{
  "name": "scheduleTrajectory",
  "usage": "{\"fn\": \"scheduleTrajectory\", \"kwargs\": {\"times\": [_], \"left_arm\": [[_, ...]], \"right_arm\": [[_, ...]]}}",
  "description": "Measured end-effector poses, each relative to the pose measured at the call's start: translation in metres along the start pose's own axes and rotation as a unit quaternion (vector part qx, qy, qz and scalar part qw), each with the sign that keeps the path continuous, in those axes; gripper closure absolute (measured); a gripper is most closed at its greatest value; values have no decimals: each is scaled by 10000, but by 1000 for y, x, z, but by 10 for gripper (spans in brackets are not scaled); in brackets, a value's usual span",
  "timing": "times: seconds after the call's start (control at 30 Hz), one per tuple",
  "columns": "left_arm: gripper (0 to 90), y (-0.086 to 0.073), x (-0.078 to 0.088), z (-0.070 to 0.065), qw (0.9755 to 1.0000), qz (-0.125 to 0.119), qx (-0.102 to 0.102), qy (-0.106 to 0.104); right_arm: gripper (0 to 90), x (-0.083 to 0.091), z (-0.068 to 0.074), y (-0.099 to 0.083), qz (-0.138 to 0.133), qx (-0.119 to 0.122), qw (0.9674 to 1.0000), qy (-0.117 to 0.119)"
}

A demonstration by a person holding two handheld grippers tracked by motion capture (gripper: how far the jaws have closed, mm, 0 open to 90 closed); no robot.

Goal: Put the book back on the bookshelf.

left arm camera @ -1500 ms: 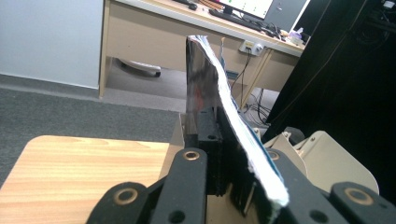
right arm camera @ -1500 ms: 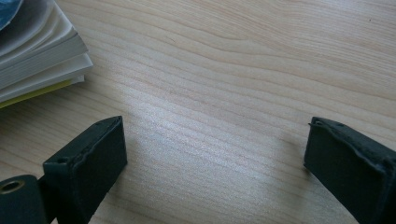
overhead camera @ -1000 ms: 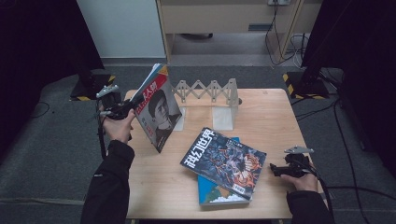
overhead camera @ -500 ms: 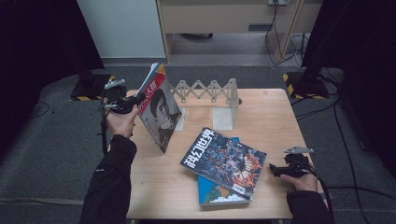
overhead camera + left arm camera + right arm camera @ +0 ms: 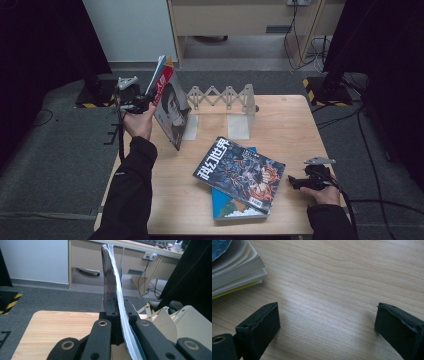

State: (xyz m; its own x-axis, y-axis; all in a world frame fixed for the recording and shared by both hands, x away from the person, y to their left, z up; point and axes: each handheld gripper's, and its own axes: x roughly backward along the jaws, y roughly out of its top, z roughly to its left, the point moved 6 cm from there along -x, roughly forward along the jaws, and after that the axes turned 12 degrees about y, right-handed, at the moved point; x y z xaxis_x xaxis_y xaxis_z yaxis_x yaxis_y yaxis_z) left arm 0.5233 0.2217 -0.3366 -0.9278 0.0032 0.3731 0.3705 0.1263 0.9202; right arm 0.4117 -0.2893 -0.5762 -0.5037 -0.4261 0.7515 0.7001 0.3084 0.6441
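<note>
Magazine (image 5: 170, 107) is held upright, slightly tilted, above the bench's (image 5: 295, 125) left rear corner, clamped at its edge by the left hand-held gripper (image 5: 142, 102), beside the folding rack (image 5: 225, 97). The right hand-held gripper (image 5: 295, 182) is rested released on the bench, just beside two stacked books (image 5: 240, 175) lying flat.
</note>
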Motion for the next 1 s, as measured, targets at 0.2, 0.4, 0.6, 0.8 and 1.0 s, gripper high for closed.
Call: {"fn": "scheduleTrajectory", "kwargs": {"times": [0.2, 0.4, 0.6, 0.8, 1.0], "left_arm": [[864, -4, -2, -8, 9997, -90, -170, 171], [863, -13, -5, -9, 9993, 55, -293, 208], [862, -19, -4, -6, 9994, 145, -306, 72], [834, -18, -5, -2, 9991, 335, -234, -129], [740, -9, -11, -6, 9975, 607, -290, -221]], "right_arm": [[63, 0, 0, 0, 1, 15, 10000, 6], [63, 0, 1, 0, -6, -9, 10000, 6], [63, 0, 1, 0, 16, -2, 10000, 17], [64, 0, 1, 0, -3, -13, 10000, 2], [63, 0, 1, 0, 10, -15, 10000, 16]]}}
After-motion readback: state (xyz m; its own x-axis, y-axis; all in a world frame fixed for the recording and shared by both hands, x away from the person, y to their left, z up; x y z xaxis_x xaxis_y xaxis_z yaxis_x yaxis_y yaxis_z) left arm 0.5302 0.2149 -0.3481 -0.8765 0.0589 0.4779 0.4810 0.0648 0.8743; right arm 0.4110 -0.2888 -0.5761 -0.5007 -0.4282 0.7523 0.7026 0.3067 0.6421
